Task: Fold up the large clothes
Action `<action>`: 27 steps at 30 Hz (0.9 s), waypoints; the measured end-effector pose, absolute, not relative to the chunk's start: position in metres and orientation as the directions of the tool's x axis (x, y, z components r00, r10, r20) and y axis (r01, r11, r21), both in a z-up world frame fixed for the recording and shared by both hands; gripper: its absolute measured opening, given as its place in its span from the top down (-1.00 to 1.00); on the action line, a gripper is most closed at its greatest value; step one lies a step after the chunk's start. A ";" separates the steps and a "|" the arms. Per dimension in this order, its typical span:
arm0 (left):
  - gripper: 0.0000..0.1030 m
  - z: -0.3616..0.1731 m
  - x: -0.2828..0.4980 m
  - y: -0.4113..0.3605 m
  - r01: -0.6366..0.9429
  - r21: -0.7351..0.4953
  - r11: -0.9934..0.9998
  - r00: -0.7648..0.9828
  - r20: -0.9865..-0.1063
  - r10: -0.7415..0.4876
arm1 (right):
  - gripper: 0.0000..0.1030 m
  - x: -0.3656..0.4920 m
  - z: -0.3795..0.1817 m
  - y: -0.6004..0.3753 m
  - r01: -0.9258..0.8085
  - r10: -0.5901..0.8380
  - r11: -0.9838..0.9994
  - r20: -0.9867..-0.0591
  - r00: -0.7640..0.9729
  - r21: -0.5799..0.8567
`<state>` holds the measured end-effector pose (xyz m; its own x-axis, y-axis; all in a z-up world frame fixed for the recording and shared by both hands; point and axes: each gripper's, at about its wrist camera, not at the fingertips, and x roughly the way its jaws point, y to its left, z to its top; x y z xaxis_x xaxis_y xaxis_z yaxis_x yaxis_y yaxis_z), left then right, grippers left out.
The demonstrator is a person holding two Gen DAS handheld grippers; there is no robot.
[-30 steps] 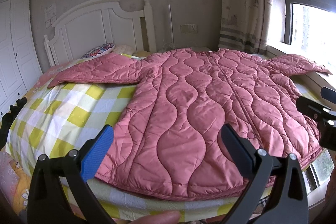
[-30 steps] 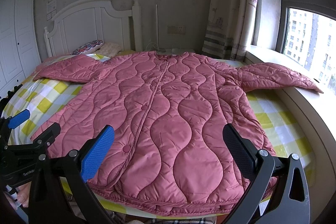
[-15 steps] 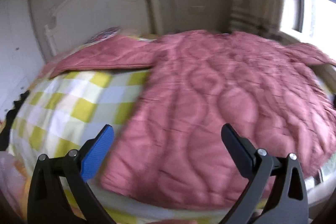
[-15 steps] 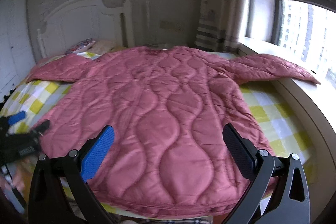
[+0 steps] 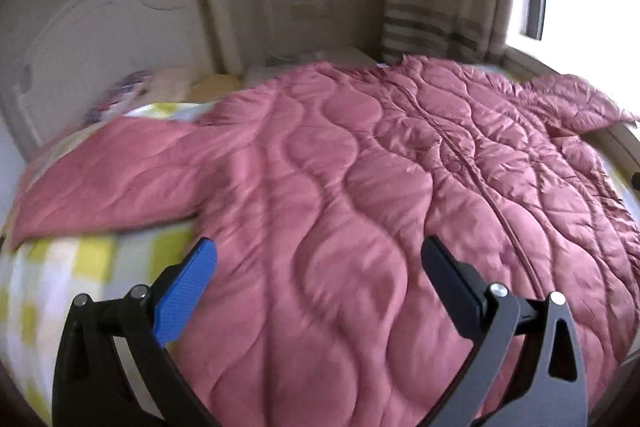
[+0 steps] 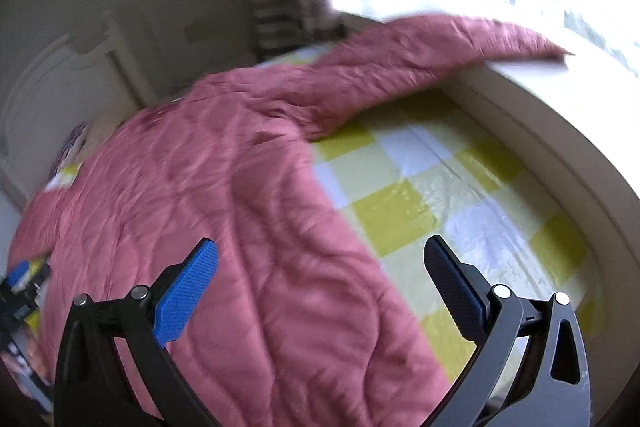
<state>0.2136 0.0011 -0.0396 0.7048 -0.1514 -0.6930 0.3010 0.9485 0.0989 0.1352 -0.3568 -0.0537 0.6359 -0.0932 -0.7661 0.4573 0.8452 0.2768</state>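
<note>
A large pink quilted coat (image 5: 360, 195) lies spread flat on the bed, front up, sleeves out to both sides. Its left sleeve (image 5: 112, 183) reaches toward the headboard side. Its right sleeve (image 6: 420, 55) lies up onto the window sill. My left gripper (image 5: 320, 291) is open and empty above the coat's left lower body. My right gripper (image 6: 320, 291) is open and empty above the coat's right side edge (image 6: 332, 211). The left gripper also shows at the far left of the right wrist view (image 6: 24, 287).
The bed has a yellow and white checked sheet (image 6: 440, 195). A white headboard (image 5: 100, 39) and pillows (image 5: 132, 91) stand at the far end. A white window sill (image 6: 560, 115) runs along the right side, with a curtain (image 5: 440, 7) and window behind.
Both grippers moved forward over the bed and apart: the left view now shows more of the left sleeve, and the right view swung right toward the right sleeve and sill. Both stay open.
</note>
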 end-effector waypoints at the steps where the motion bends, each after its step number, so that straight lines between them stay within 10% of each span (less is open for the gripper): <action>1: -0.94 -0.048 0.226 -0.002 0.268 0.118 0.956 0.699 -0.707 -0.109 | -0.91 0.137 -0.058 -0.359 0.456 -0.073 0.842 -0.776 0.627 0.289; 6: -0.91 -0.072 0.229 0.015 0.174 0.149 0.973 0.705 -0.709 -0.018 | -0.91 0.143 -0.087 -0.339 0.407 -0.133 0.905 -0.826 0.547 0.125; 11: -0.90 -0.072 0.233 0.071 0.058 -0.086 0.995 0.677 -0.729 -0.103 | -0.90 0.140 -0.098 -0.315 0.329 -0.194 0.944 -0.804 0.562 0.002; 14: -0.84 -0.079 0.240 0.099 0.000 -0.214 0.977 0.648 -0.744 -0.163 | -0.42 0.132 -0.098 -0.307 0.273 -0.140 0.961 -0.782 0.608 0.040; 19: -0.77 -0.086 0.228 0.086 0.059 -0.066 0.996 0.605 -0.791 -0.088 | -0.03 0.113 -0.092 -0.283 0.185 -0.140 0.982 -0.785 0.604 -0.033; 24: -0.79 -0.085 0.217 0.079 0.072 -0.037 0.997 0.595 -0.800 -0.073 | -0.06 0.116 -0.070 -0.311 0.134 -0.012 0.988 -0.831 0.556 0.076; 27: -0.82 -0.082 0.210 0.072 0.057 0.001 0.998 0.611 -0.791 -0.034 | -0.91 0.132 -0.048 -0.370 0.274 -0.007 0.935 -0.762 0.648 0.224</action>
